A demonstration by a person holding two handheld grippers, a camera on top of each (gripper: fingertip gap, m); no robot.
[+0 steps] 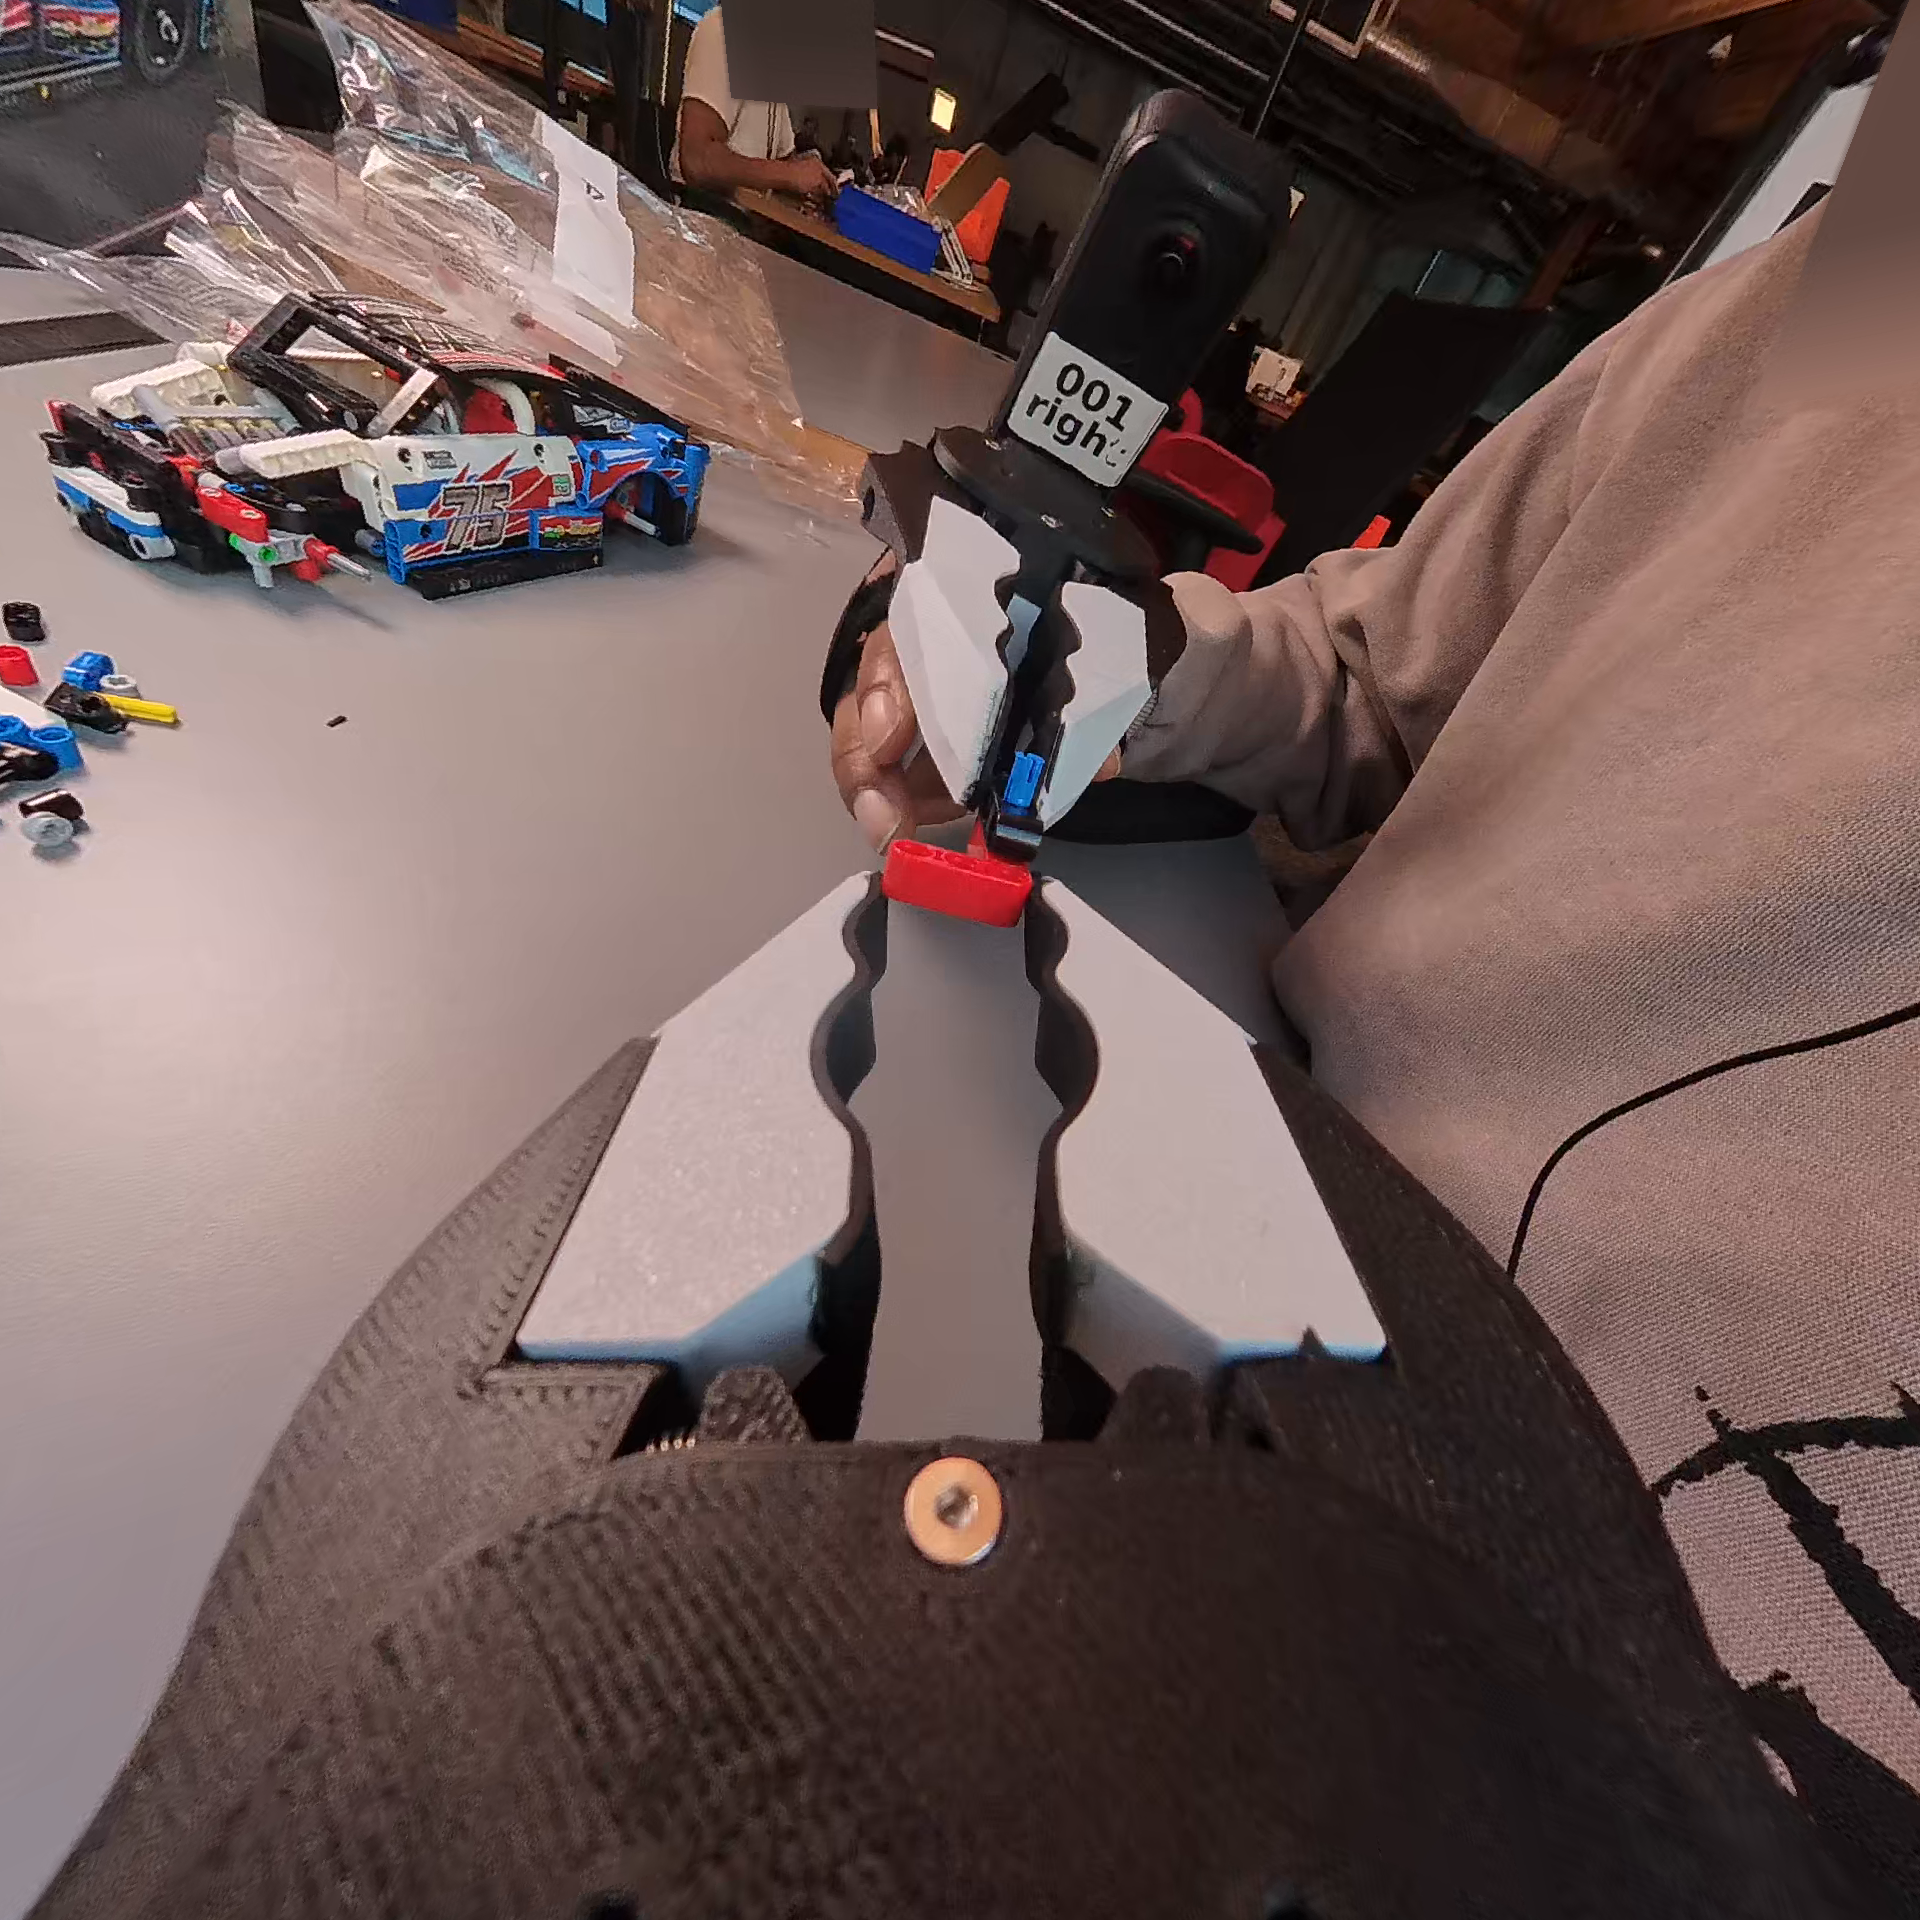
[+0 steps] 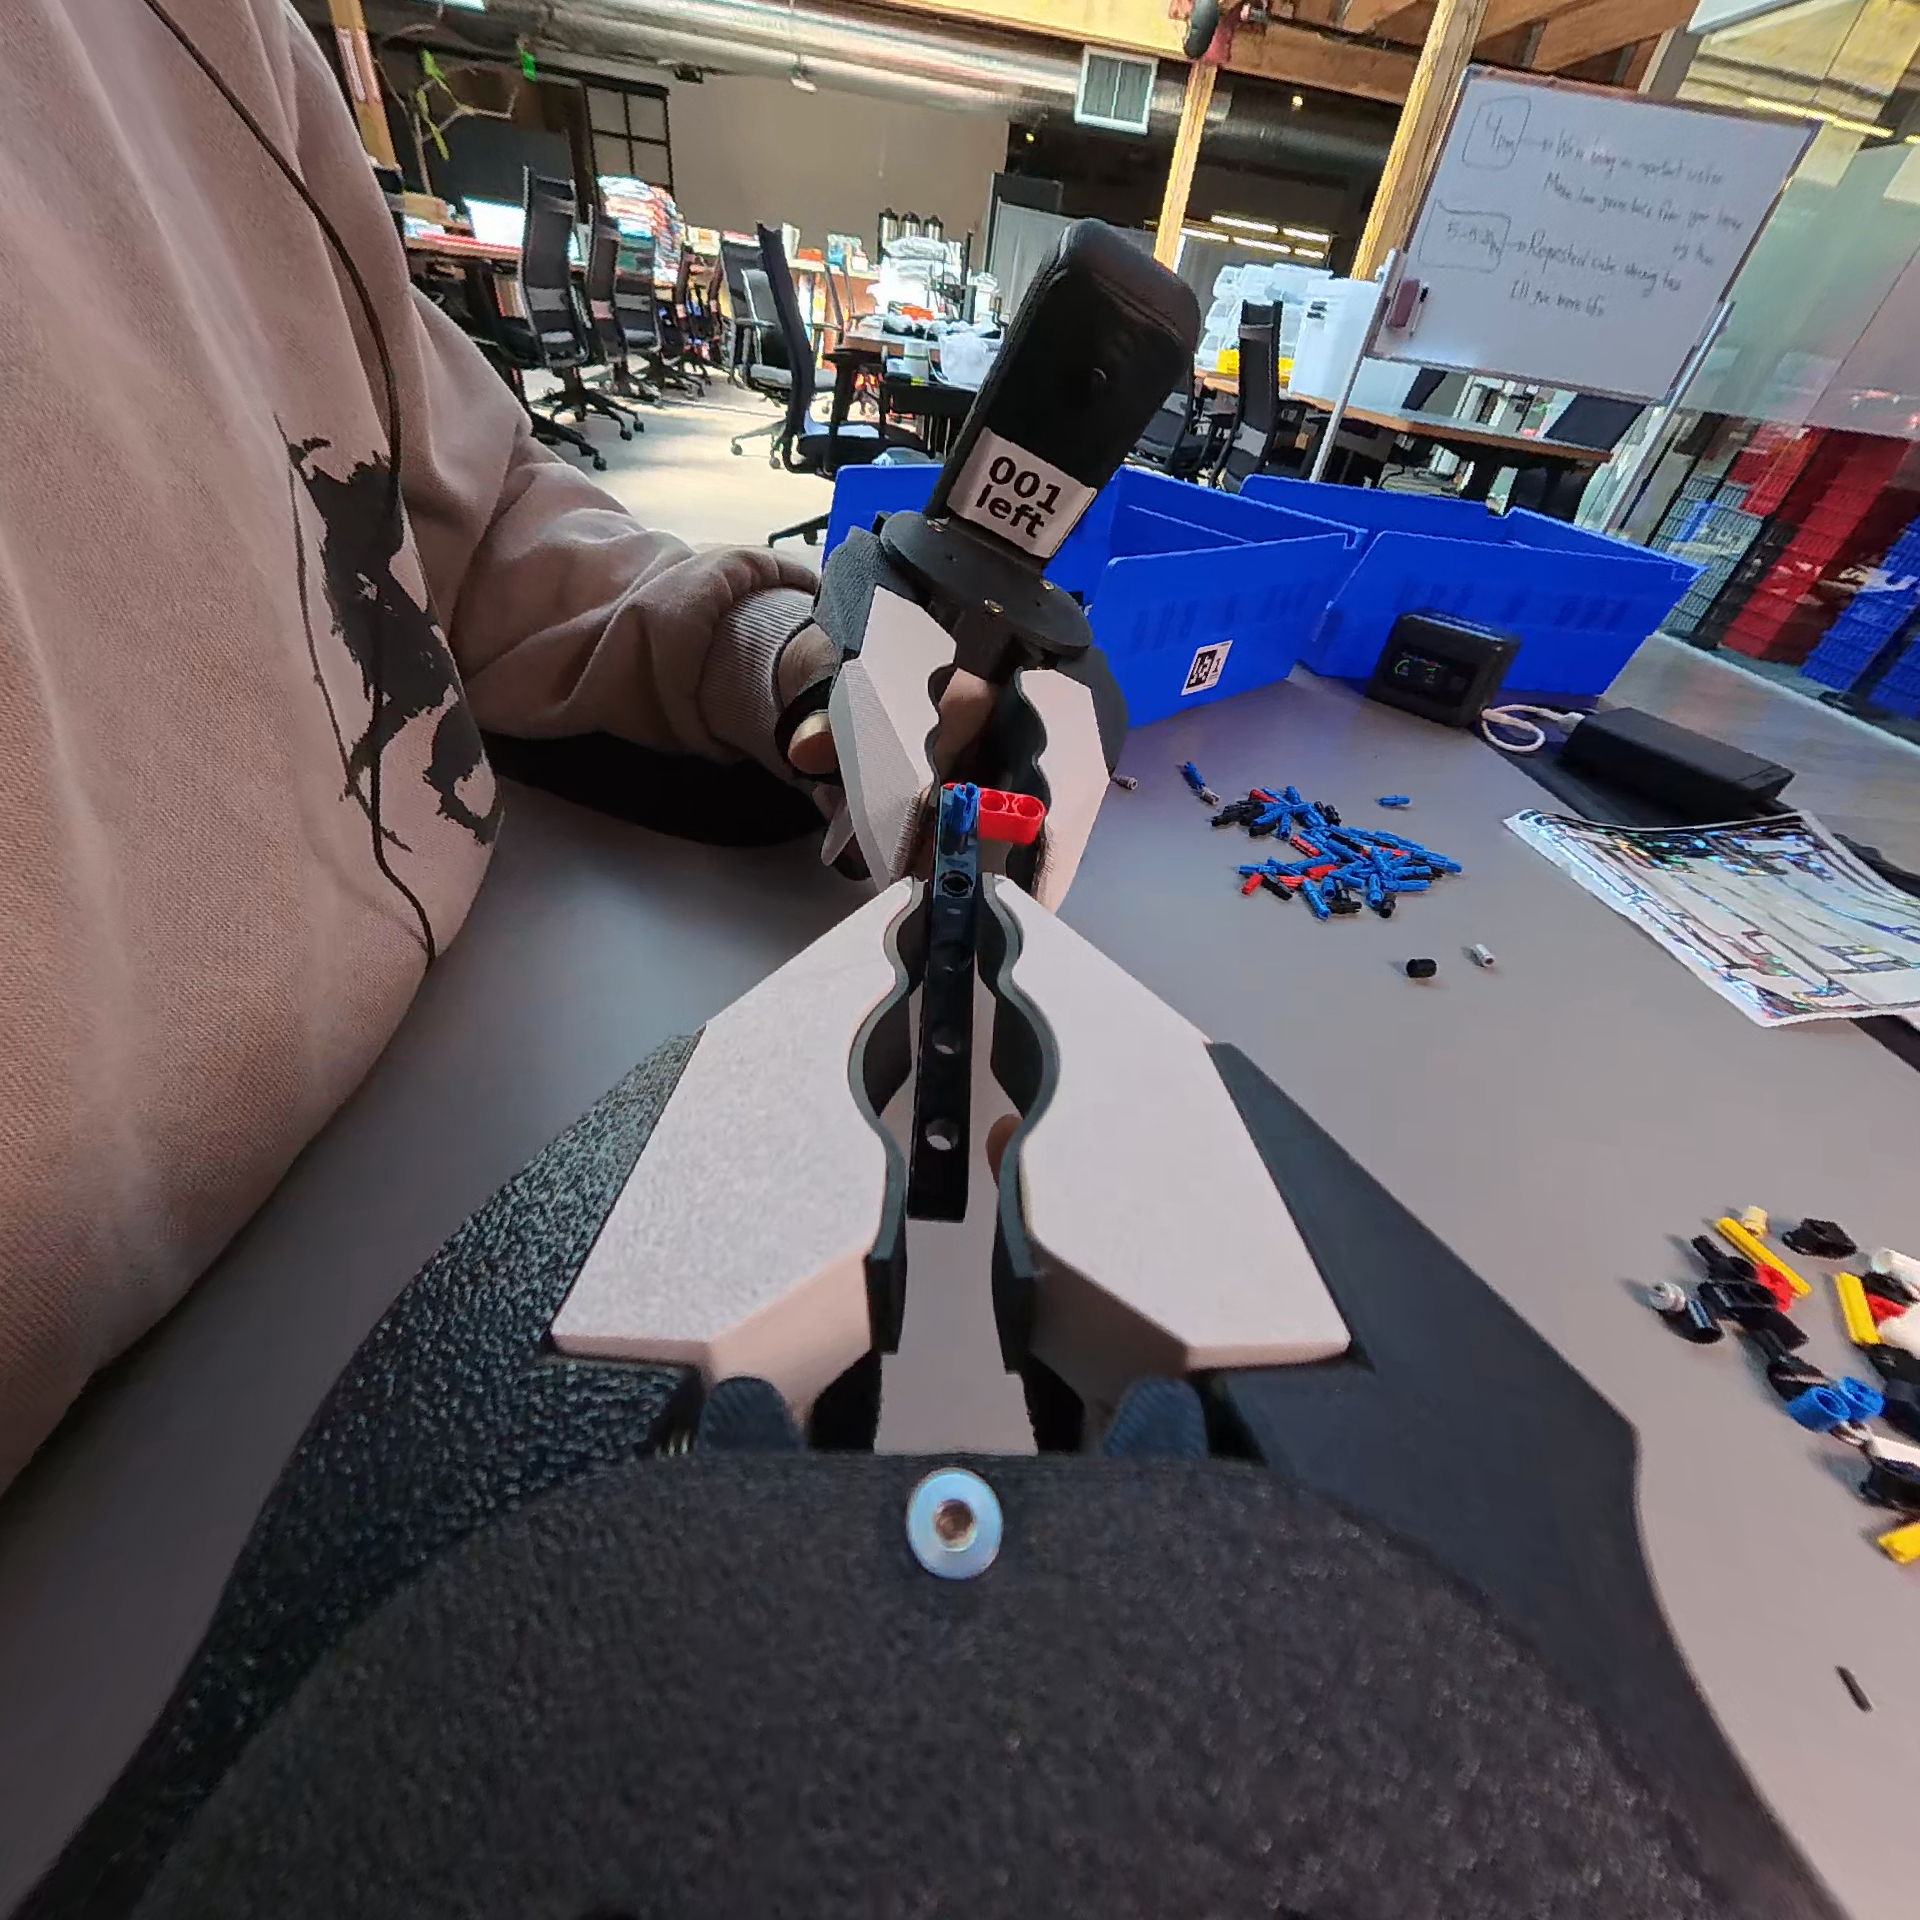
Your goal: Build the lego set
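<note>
1. Nearest, the right tongs (image 2: 951, 894) are closed on a long black beam (image 2: 948, 1039) that runs lengthwise between the jaws, its far end poking out past the tips; a blue pin (image 2: 961, 805) sits at that far end.
2. Meeting it, the left tongs (image 1: 956, 899) are closed on a short red beam (image 1: 958, 883), pinched at the very tips; in the right wrist view the red beam (image 2: 1013, 816) lies just beside the blue pin, touching or nearly so, though I cannot tell whether the pin has entered a hole.
3. The step in hand looks like joining the red beam to the black beam by way of the blue pin, both held above the bench (image 1: 468, 935).
4. The next move probably calls for lining a hole of the red beam with the pin and pressing the two together along the pin's axis, keeping both grips firm so neither beam twists.
5. Farther off, loose small parts (image 2: 1808, 1351) lie on the bench to the right, then a heap of blue and black pins (image 2: 1340, 857) and a printed instruction sheet (image 2: 1745, 925).
6. Farthest, the partly built race car (image 1: 374, 468) stands well apart on the bench, with clear plastic bags (image 1: 468, 208) behind it.
</note>
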